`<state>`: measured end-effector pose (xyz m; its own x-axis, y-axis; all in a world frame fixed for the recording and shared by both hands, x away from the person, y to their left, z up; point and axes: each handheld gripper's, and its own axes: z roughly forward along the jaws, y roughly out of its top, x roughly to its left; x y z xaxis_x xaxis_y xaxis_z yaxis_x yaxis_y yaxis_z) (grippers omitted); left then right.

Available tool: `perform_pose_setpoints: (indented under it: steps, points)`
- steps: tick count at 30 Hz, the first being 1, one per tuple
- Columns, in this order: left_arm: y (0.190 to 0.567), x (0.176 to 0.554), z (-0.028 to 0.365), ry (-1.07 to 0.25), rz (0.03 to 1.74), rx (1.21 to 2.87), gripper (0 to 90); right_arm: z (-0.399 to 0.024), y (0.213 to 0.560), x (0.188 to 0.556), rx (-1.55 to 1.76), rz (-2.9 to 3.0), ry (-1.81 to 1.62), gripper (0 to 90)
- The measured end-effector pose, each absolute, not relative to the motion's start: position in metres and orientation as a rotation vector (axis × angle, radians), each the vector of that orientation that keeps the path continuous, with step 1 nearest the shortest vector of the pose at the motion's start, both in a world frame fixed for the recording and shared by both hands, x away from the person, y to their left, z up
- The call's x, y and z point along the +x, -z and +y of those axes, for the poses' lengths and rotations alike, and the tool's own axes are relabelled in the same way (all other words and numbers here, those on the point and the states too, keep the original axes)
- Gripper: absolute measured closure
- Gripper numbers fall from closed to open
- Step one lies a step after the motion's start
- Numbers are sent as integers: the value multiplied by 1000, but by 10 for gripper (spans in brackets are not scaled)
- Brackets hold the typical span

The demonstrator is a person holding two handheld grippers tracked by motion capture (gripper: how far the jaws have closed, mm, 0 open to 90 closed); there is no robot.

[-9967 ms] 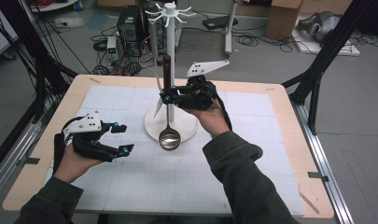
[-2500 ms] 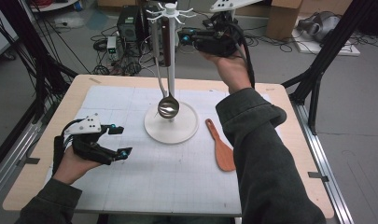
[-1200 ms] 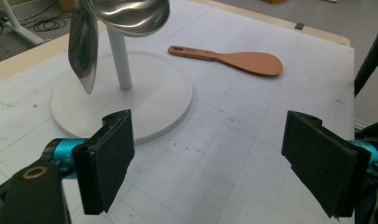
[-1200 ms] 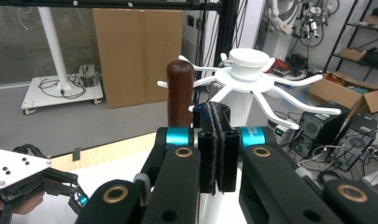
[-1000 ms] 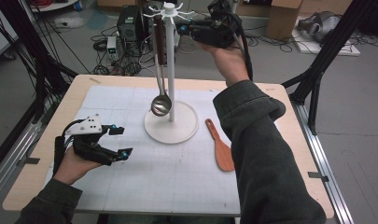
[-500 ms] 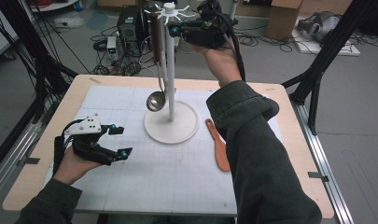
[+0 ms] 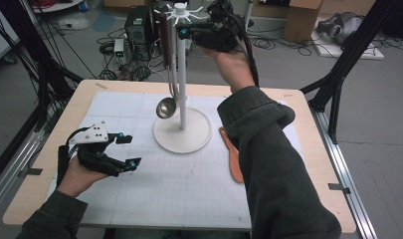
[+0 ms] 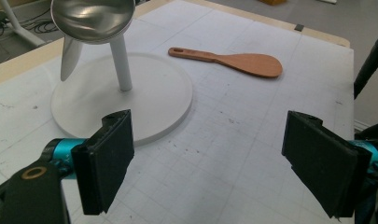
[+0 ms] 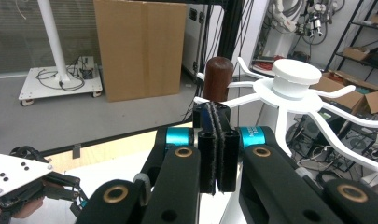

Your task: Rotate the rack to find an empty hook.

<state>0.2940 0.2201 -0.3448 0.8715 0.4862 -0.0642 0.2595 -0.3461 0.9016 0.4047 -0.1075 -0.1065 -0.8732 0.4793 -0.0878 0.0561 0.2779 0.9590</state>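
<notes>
The ladle [image 7: 165, 107] now hangs from the far-left arm of the white rack [image 7: 182, 130] — its steel bowl swings just above the rack's round base, and its brown handle top sits at the hook, right in front of the right tongs [image 9: 214, 140]. A couple of seconds ago the bowl hung in front of the pole, nearer the person; since then it has been carried leftward and up as the right hand brought the handle to the hook. The right tongs are pressed fully together beside the handle top, and whether they pinch anything I cannot tell — the hanging looks all but done. The left tongs [image 7: 123, 150] rest on the near left of the counter [image 7: 318, 149], spread wide and empty, unmoved. The wooden spatula [image 7: 232, 154] lies right of the rack, likely next.
</notes>
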Motion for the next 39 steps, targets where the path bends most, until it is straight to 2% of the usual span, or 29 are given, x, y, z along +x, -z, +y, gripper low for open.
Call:
perform_pose_setpoints:
  steps: [6,17,25,39]
  points:
    - [345,294,220,-258,545,1950,173,-112,111,403,479,2209,-1646,888]
    - [345,296,222,-258,554,1947,165,-129,131,395,507,2258,-1703,662]
    - [346,296,222,-260,552,1950,160,-149,166,392,615,2274,-1703,505]
    - [346,297,223,-267,554,1958,159,-178,212,386,723,2309,-1673,410]
